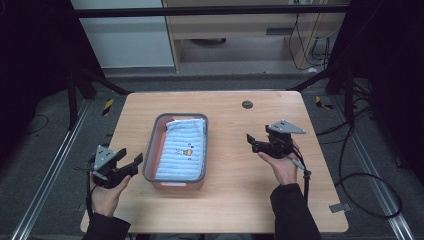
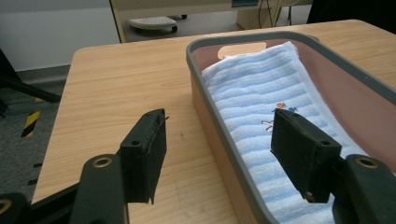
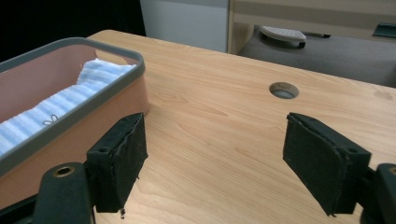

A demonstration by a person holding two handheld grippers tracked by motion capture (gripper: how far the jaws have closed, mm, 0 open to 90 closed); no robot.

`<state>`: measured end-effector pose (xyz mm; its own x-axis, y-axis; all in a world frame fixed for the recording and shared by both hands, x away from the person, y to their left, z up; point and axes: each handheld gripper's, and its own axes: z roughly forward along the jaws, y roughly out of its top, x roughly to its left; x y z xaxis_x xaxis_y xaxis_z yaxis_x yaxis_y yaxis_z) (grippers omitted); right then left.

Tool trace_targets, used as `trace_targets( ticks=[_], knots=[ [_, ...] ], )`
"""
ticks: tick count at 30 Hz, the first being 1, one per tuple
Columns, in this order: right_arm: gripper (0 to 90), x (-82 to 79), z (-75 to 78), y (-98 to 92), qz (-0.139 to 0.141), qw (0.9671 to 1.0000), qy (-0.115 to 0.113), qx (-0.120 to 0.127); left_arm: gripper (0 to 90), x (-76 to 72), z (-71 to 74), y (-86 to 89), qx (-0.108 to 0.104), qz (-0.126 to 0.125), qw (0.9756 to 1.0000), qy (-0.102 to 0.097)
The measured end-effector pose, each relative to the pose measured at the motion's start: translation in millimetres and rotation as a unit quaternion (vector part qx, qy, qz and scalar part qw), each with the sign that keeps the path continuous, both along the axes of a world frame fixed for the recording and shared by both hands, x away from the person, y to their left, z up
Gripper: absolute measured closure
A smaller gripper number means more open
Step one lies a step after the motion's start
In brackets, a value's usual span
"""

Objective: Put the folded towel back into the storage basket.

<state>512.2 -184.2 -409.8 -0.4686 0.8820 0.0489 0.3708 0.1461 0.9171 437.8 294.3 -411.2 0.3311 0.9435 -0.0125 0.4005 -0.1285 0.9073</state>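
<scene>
A pink bin with a grey rim (image 1: 149, 150) stands in the middle of the wooden table (image 1: 235, 180). A folded light blue striped towel (image 1: 182, 150) with a small printed figure lies inside it. My left gripper (image 1: 130, 157) is held just left of the bin's near end, open and holding nothing. In the left gripper view the gripper (image 2: 218, 119) straddles the bin's rim (image 2: 196, 60), one jaw over the towel (image 2: 261, 84). My right gripper (image 1: 252, 142) is right of the bin, open and holding nothing, over bare wood. The right gripper view has the gripper (image 3: 215, 119) beside the bin (image 3: 70, 44) and towel (image 3: 32, 119).
A round cable hole (image 1: 247, 104) (image 3: 284, 89) sits in the table's far right part. Dark frame posts and black cables (image 1: 370, 200) flank the table on the floor. A wooden cabinet (image 1: 240, 30) stands beyond the far edge.
</scene>
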Motion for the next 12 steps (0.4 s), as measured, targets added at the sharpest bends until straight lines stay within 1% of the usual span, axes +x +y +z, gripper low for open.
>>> trace_targets(
  ticks=[1,2,4,6,7,8,9,10,12],
  knots=[
    [21.7,-1.8,-1.3,-3.2,-0.003,1.0,0.001,-0.002,35.2,0.4,-0.8,3.0,0.001,0.002,1.0,0.001],
    [21.8,-3.8,-3.1,-6.3,-0.007,1.0,-0.003,-0.005,35.3,0.8,-1.1,4.7,0.001,0.002,1.0,0.001],
    [21.7,-7.6,-7.0,-12.8,-0.011,0.9999,-0.005,0.001,35.5,1.5,-1.7,8.2,0.002,0.004,1.0,0.001],
    [21.3,-9.7,-11.1,-20.0,-0.013,0.9999,0.001,0.002,35.6,2.1,-2.6,12.1,0.003,0.005,1.0,0.002],
    [21.3,-10.9,-13.2,-24.2,-0.014,0.9999,0.0,0.005,35.8,2.1,-2.6,12.1,0.003,0.005,1.0,0.002],
    [21.2,-12.1,-15.4,-28.4,-0.014,0.9998,0.001,0.011,36.2,3.0,-3.7,16.4,0.002,0.011,0.9999,0.002],
    [21.2,-12.1,-15.4,-28.4,-0.014,0.9998,0.001,0.011,36.4,3.0,-3.7,16.4,0.002,0.011,0.9999,0.002],
    [21.1,-14.2,-19.9,-36.8,-0.02,0.9998,0.003,0.009,36.5,4.3,-5.4,20.7,0.002,0.017,0.9998,0.006],
    [21.1,-15.8,-22.4,-40.6,-0.022,0.9997,0.002,0.01,37.0,4.8,-6.7,22.4,0.001,0.021,0.9998,0.008]
  ],
)
